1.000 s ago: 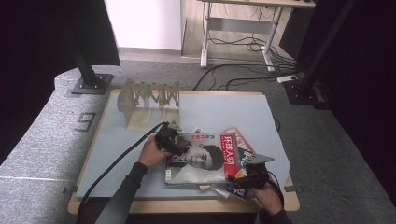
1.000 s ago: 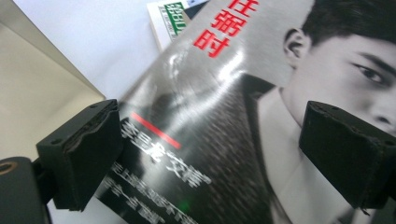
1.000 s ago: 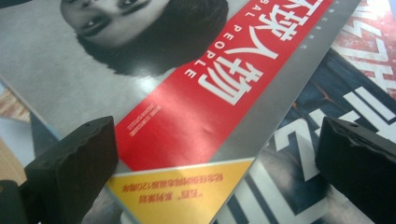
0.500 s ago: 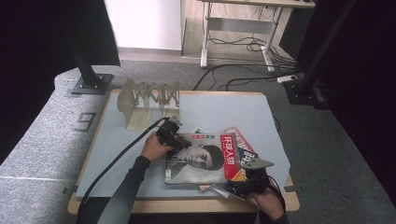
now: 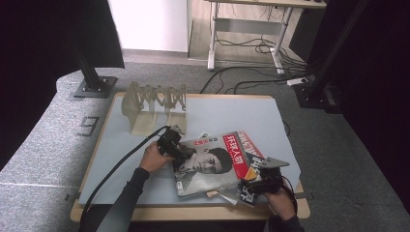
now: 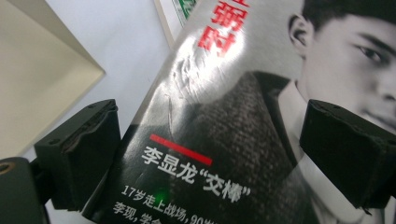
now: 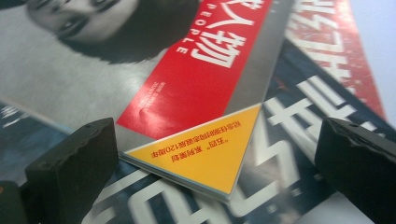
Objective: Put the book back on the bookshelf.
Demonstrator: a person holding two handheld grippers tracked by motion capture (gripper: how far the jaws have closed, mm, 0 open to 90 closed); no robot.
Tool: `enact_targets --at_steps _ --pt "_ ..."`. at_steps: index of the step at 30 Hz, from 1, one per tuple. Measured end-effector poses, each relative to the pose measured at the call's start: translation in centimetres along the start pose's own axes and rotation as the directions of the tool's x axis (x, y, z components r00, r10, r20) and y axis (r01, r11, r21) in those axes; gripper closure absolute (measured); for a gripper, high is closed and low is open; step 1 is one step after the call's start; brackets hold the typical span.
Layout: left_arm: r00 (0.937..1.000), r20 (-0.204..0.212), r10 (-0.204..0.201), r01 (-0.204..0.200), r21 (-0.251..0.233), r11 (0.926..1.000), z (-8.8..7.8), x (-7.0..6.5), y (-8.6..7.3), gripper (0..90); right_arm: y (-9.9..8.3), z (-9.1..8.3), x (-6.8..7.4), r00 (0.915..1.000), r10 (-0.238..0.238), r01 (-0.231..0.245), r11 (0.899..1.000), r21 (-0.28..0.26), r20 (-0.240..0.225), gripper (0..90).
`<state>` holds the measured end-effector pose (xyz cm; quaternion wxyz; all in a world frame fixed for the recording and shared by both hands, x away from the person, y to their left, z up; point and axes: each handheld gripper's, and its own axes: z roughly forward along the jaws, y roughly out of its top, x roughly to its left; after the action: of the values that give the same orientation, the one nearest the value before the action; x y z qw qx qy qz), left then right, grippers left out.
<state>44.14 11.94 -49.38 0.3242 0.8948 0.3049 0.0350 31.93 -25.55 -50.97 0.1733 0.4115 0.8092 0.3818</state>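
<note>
- Left claw [image 6: 210,154] gaping wide, hovering over top magazine [image 5: 212,162] at its left edge
- Right claw [image 7: 215,163] likewise spread, facing that magazine's yellow corner [image 7: 205,154]
- Magazines lying stacked on desk [image 5: 227,113], rack [image 5: 154,104] standing behind

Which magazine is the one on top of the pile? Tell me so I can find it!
Look at the pale blue table mat, then the messy stack of magazines near its front edge. The top magazine is the grey one with a large black-and-white portrait, a red title band and a yellow triangle corner; those beneath show dark blue and red covers.
</note>
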Motion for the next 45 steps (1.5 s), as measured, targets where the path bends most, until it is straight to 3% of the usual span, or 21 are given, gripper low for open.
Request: enact_targets --at_steps 15,23,29,34,39,42,45 --pt "0.9997 0.023 -0.011 0.010 0.006 0.9999 -1.6 -1.7 -3.3 7.0 1.8 1.7 -2.8 0.9936 0.067 -0.069 0.998 0.012 0.091 0.0" --pt "0.9994 0.035 -0.001 0.001 -0.008 1.0000 -2.1 -2.7 -4.6 7.0 2.3 2.3 -3.9 0.9897 0.120 -0.121 0.993 0.006 0.078 3.8" --pt "0.9992 0.040 0.010 -0.009 -0.015 0.9998 -2.4 -3.3 -5.1 7.2 2.2 1.1 -2.6 0.9923 0.081 -0.081 0.997 0.000 0.093 5.4" --pt "0.9989 0.038 0.027 -0.026 -0.012 0.9996 -2.6 -4.0 -5.4 7.4 1.9 -0.1 -1.1 0.9955 0.052 -0.052 0.999 -0.007 0.079 4.9" --pt "0.9987 0.038 0.034 -0.034 -0.018 0.9993 -2.7 -4.6 -5.7 7.6 1.7 -0.5 0.4 0.9992 0.028 -0.028 1.000 -0.005 0.030 4.9" --pt "0.9980 0.058 0.023 -0.021 -0.025 0.9994 -2.8 -4.9 -6.0 8.8 1.6 -0.2 1.1 0.9985 0.049 -0.049 0.999 -0.003 -0.024 4.8" --pt "0.9971 0.073 0.019 -0.016 -0.040 0.9991 -3.0 -5.1 -6.4 11.8 1.7 0.3 1.6 0.9978 0.045 -0.045 0.999 0.006 -0.049 4.8"
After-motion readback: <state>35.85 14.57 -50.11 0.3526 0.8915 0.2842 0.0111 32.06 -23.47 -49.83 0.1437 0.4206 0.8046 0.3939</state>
